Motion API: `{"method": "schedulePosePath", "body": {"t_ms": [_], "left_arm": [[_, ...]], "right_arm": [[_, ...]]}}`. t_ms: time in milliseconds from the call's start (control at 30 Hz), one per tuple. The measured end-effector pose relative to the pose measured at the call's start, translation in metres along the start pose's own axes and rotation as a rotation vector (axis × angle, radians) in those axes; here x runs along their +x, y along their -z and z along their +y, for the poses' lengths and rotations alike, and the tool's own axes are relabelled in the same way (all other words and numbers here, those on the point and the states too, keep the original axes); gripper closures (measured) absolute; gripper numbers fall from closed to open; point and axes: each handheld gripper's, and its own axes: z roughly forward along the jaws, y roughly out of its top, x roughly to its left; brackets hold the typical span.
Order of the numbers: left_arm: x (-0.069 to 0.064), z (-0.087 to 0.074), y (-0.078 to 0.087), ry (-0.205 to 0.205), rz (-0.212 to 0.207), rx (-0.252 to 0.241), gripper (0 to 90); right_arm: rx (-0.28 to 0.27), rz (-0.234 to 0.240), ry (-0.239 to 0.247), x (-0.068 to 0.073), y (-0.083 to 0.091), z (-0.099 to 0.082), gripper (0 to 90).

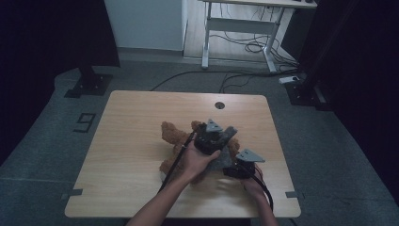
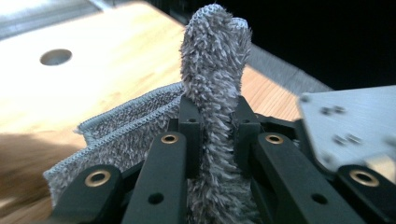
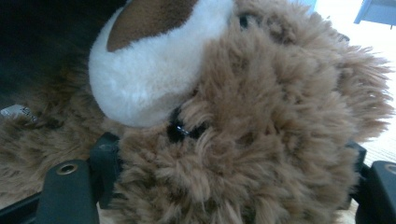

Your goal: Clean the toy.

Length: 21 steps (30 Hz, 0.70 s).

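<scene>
Left tongs (image 2: 215, 140) pinch fuzzy grey microfibre cloth (image 2: 212, 70) above shaggy brown plush bear (image 3: 261, 116); right tongs (image 3: 224, 186) clamp bear's head. Step: dressing or wiping bear. Next: draw cloth across bear, keeping head steady.

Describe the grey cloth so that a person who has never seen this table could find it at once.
On the wooden table, find the brown plush bear near the middle. The grey cloth lies by it, pinched in the left gripper. Unlike the brown bear, it is grey, flat towelling with a stitched hem.

left claw (image 1: 221, 134): grey cloth (image 1: 226, 153) | right claw (image 1: 235, 170): brown plush toy (image 1: 175, 136) | wooden table (image 1: 127, 141)
</scene>
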Motion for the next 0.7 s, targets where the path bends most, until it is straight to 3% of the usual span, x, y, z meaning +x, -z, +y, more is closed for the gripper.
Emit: {"method": "schedulePosePath", "body": {"t_ms": [100, 167, 400, 467, 500, 567, 633, 700], "left_arm": [[-0.013, -0.009, -0.02, -0.059, 0.03, 0.055, 78.3], [-0.014, -0.017, -0.026, -0.071, 0.047, 0.054, 78.3], [-0.002, -0.031, -0.014, -0.065, 0.059, 0.015, 78.8], [0.004, -0.034, -0.007, -0.047, 0.079, -0.006, 78.8], [0.009, -0.036, -0.002, -0.04, 0.117, -0.008, 78.7], [0.02, -0.041, 0.002, -0.036, 0.165, 0.027, 78.9], [0.037, -0.05, 0.007, 0.038, 0.121, 0.021, 78.9], [0.046, -0.056, 0.016, 0.08, 0.088, -0.004, 78.9]], "right_arm": [[0.003, -0.001, -0.002, 0.0, 0.0, 0.0, 23.5], [0.004, -0.001, -0.001, 0.0, 0.0, 0.0, 23.5], [0.017, -0.031, 0.049, 0.007, -0.002, 0.0, 23.6], [0.018, -0.038, 0.057, 0.008, -0.003, 0.0, 23.6], [0.019, -0.036, 0.05, 0.007, -0.003, 0.0, 23.6], [0.013, -0.025, 0.02, 0.004, -0.002, 0.0, 23.6], [0.001, -0.003, -0.013, -0.002, -0.001, -0.002, 23.5], [-0.002, -0.006, -0.003, -0.001, -0.001, -0.002, 23.4]]}}
